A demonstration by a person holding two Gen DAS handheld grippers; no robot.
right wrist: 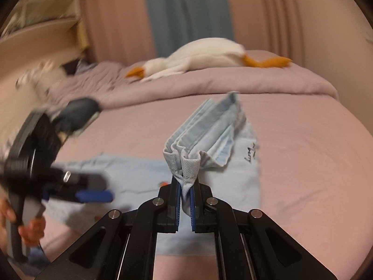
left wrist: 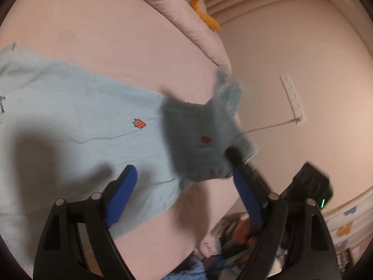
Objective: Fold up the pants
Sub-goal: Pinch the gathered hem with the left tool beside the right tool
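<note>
Pants (left wrist: 77, 107): light blue, soft knit-looking cotton, lying mostly flat on the bed, one end lifted off it
Pants print: small red strawberry (left wrist: 139, 123) with a green top, second one (left wrist: 206, 139) sits in the shadowed, raised part
Pants hem: gathered into thick ridged pleats (right wrist: 205, 128), stitched edge visible right at the pinch
Writing: dark cursive script (right wrist: 251, 155) on the fabric, looks like "lung"-something, honestly too small to read for sure
Right gripper (right wrist: 185, 200): black frame, blue ribbed pads, jaws nearly together and clamped on the bunched pants hem, holding it up above the flat part
Left gripper (left wrist: 184, 182): same black and blue build, jaws spread wide, nothing between them, hovering over the pants edge; it shows blurred at the left of the right wrist view
Hand (right wrist: 30, 231): fingers wrapped around the left gripper handle, pretty smeared
Bed (left wrist: 98, 23): pink sheet, smooth and matte
Quilt (right wrist: 209, 81): puffy lilac, folded at the far end of the bed
Plush goose (right wrist: 205, 56): white, orange beak and feet, lying on the quilt
Power strip (left wrist: 292, 98): white, on the pink wall, cord trailing off
Curtain (right wrist: 186, 11): grey-blue strip between pink ones
</note>
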